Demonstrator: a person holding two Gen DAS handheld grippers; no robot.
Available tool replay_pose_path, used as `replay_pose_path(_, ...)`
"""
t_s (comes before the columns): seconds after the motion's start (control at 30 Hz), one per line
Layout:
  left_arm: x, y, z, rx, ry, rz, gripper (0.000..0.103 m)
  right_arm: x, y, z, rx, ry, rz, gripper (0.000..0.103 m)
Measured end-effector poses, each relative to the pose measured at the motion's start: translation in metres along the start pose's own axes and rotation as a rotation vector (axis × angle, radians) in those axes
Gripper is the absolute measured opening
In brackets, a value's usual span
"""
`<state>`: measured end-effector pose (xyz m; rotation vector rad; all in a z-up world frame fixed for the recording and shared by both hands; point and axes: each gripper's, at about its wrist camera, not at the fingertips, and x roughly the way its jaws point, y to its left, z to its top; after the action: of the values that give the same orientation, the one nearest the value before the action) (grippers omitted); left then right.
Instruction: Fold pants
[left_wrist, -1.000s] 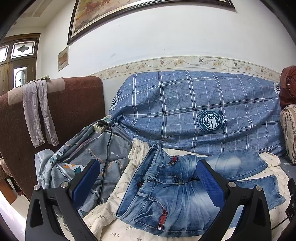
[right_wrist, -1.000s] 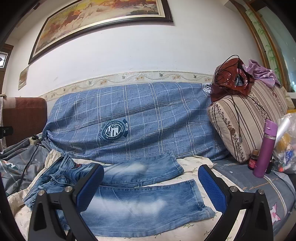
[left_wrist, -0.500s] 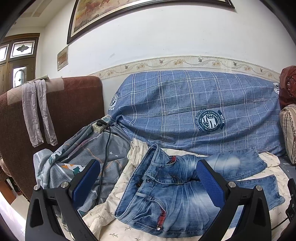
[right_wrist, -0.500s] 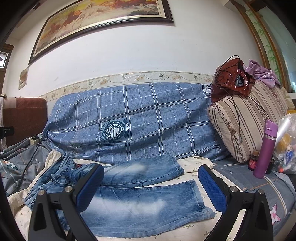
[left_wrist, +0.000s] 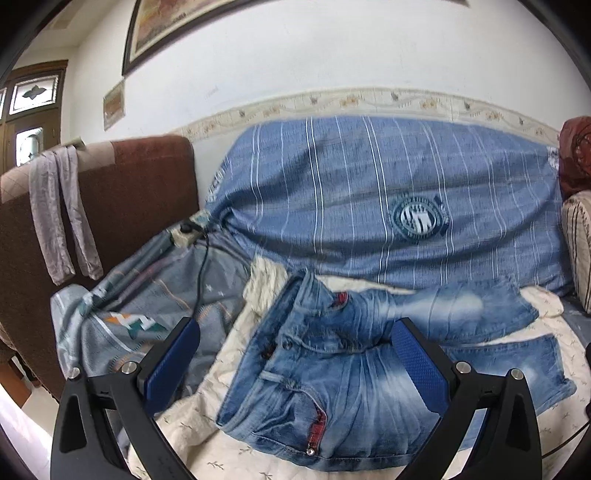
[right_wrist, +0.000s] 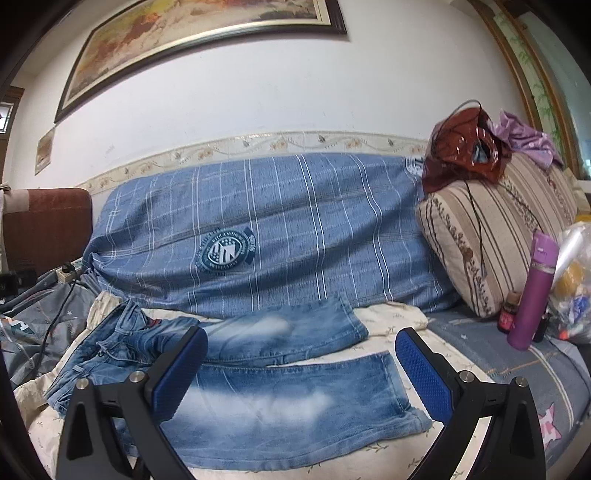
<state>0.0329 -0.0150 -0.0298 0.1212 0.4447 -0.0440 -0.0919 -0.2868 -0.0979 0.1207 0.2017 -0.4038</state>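
Observation:
Faded blue jeans (left_wrist: 332, 387) lie spread on a cream sheet on the sofa, rumpled waistband to the left, both legs stretched to the right. In the right wrist view the jeans (right_wrist: 280, 398) show their two legs apart, one behind the other. My left gripper (left_wrist: 295, 362) is open and empty, hovering over the waistband and hip. My right gripper (right_wrist: 299, 373) is open and empty, hovering over the near leg toward its hem.
A blue checked cover (left_wrist: 369, 206) drapes the sofa back. A grey patterned blanket (left_wrist: 129, 314) with a power strip and black cable (left_wrist: 201, 266) lies left of the jeans. A striped cushion (right_wrist: 491, 229), a purple bottle (right_wrist: 532, 291) and bags stand at the right.
The left wrist view has shifted slightly, with motion blur; the jeans sit a little lower and left in it. The right gripper has barely moved. Both stay open.

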Motion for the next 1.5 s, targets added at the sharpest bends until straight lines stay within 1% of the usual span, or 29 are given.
replay_pose_path(0.07, 0.016, -0.004, -0.007, -0.004, 0.026, -0.004, 0.103, 0.005, -0.005, -0.001, 0.003, 0.016, -0.012, 0.103)
replay_pose_path(0.2, 0.05, -0.014, -0.023, -0.013, 0.091, -0.005, 0.103, 0.019, -0.02, -0.007, 0.014, 0.079, -0.039, 0.103)
replay_pose_path(0.27, 0.067, -0.019, -0.031, -0.026, 0.132, -0.019, 0.103, 0.026, -0.027, -0.01, 0.026, 0.104, -0.048, 0.103)
replay_pose_path(0.33, 0.076, -0.024, -0.039, -0.029, 0.169, -0.036, 0.103, 0.035, -0.032, -0.016, 0.035, 0.137, -0.062, 0.103)
replay_pose_path(0.4, 0.084, -0.031, -0.047, -0.04, 0.194, -0.059, 0.103, 0.049, -0.035, -0.025, 0.044, 0.195, -0.063, 0.103)
replay_pose_path(0.43, 0.088, -0.035, -0.051, -0.031, 0.205, -0.07, 0.103, 0.054, -0.036, -0.028, 0.052, 0.224, -0.065, 0.103)
replay_pose_path(0.5, 0.1, -0.046, -0.062, 0.021, 0.234, -0.078, 0.103, 0.062, -0.036, -0.036, 0.08, 0.278, -0.068, 0.103)
replay_pose_path(0.6, 0.114, -0.06, -0.071, 0.056, 0.293, -0.101, 0.103, 0.056, -0.034, -0.046, 0.072, 0.303, -0.1, 0.103)
replay_pose_path(0.63, 0.115, -0.066, -0.072, 0.057, 0.295, -0.111, 0.103, 0.053, -0.034, -0.049, 0.057, 0.309, -0.112, 0.103)
replay_pose_path(0.7, 0.112, -0.075, -0.076, 0.099, 0.266, -0.108, 0.103, 0.046, -0.034, -0.053, 0.034, 0.318, -0.138, 0.103)
replay_pose_path(0.77, 0.104, -0.082, -0.076, 0.119, 0.23, -0.113, 0.103, 0.039, -0.037, -0.056, 0.022, 0.328, -0.16, 0.103)
replay_pose_path(0.83, 0.097, -0.084, -0.077, 0.139, 0.198, -0.116, 0.103, 0.034, -0.045, -0.059, 0.038, 0.348, -0.176, 0.103)
replay_pose_path(0.87, 0.09, -0.087, -0.079, 0.149, 0.169, -0.116, 0.103, 0.032, -0.049, -0.06, 0.05, 0.357, -0.181, 0.103)
replay_pose_path(0.97, 0.084, -0.096, -0.082, 0.213, 0.12, -0.112, 0.103, 0.023, -0.058, -0.061, 0.061, 0.371, -0.205, 0.103)
replay_pose_path(1.07, 0.078, -0.106, -0.078, 0.223, 0.103, -0.139, 0.103, 0.014, -0.062, -0.062, 0.054, 0.374, -0.204, 0.103)
replay_pose_path(1.17, 0.069, -0.11, -0.076, 0.22, 0.071, -0.178, 0.103, 0.018, -0.069, -0.06, 0.105, 0.375, -0.187, 0.103)
replay_pose_path(1.23, 0.069, -0.11, -0.074, 0.243, 0.044, -0.154, 0.103, 0.025, -0.067, -0.057, 0.103, 0.374, -0.169, 0.103)
replay_pose_path(1.27, 0.071, -0.108, -0.073, 0.239, 0.048, -0.148, 0.103, 0.031, -0.064, -0.053, 0.078, 0.372, -0.166, 0.103)
replay_pose_path(1.33, 0.075, -0.099, -0.07, 0.206, 0.073, -0.159, 0.103, 0.041, -0.063, -0.046, 0.058, 0.363, -0.148, 0.103)
replay_pose_path(1.43, 0.095, -0.081, -0.059, 0.146, 0.142, -0.151, 0.103, 0.07, -0.07, -0.028, 0.067, 0.362, -0.096, 0.103)
replay_pose_path(1.5, 0.114, -0.066, -0.045, 0.101, 0.193, -0.136, 0.103, 0.099, -0.078, -0.014, 0.055, 0.376, -0.063, 0.103)
